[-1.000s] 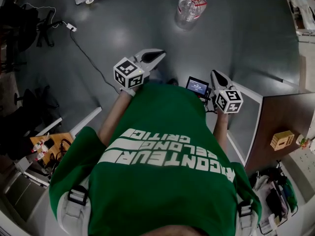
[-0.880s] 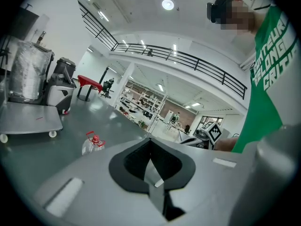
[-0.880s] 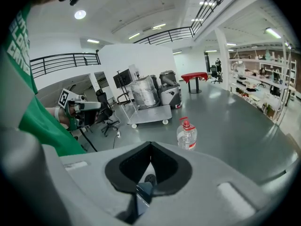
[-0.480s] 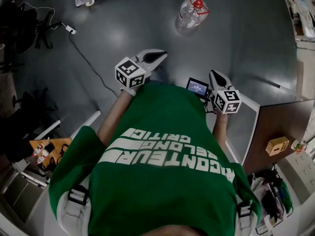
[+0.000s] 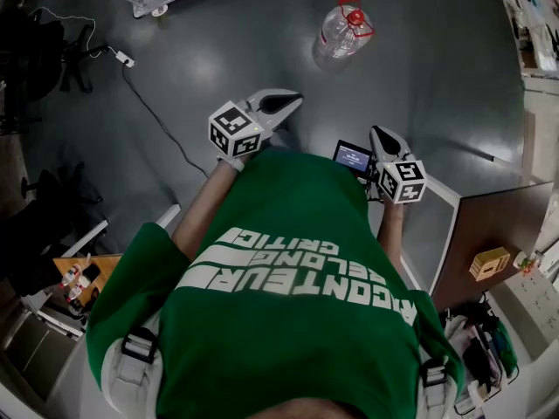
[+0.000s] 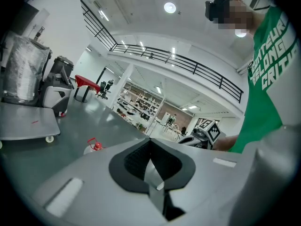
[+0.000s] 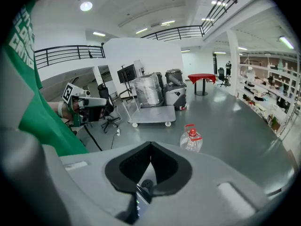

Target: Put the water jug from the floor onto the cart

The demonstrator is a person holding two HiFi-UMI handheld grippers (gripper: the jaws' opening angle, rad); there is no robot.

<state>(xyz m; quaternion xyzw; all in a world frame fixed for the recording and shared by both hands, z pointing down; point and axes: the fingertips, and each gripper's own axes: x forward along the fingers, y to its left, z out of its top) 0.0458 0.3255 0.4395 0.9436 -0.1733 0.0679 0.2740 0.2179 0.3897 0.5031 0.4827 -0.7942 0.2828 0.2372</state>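
The water jug (image 5: 342, 31), clear plastic with a red cap and red handle, stands upright on the grey floor ahead of me. It also shows in the right gripper view, jug (image 7: 191, 138), and small in the left gripper view, jug (image 6: 94, 146). A flat grey cart (image 7: 153, 114) with a wrapped load stands beyond the jug; its platform (image 6: 23, 124) shows at the left. My left gripper (image 5: 284, 105) and right gripper (image 5: 382, 135) are held in front of my chest, well short of the jug. Both are shut with nothing between the jaws.
A black cable with a white plug (image 5: 118, 55) runs across the floor at the left. A brown table (image 5: 498, 225) with a small wooden box (image 5: 489, 263) stands at the right. White frame rails (image 5: 437, 186) lie near my right side. Grey machines (image 7: 174, 95) stand behind the cart.
The jug has slid lower in the head view as I walk toward it. Both grippers have travelled forward with me, still shut and empty.
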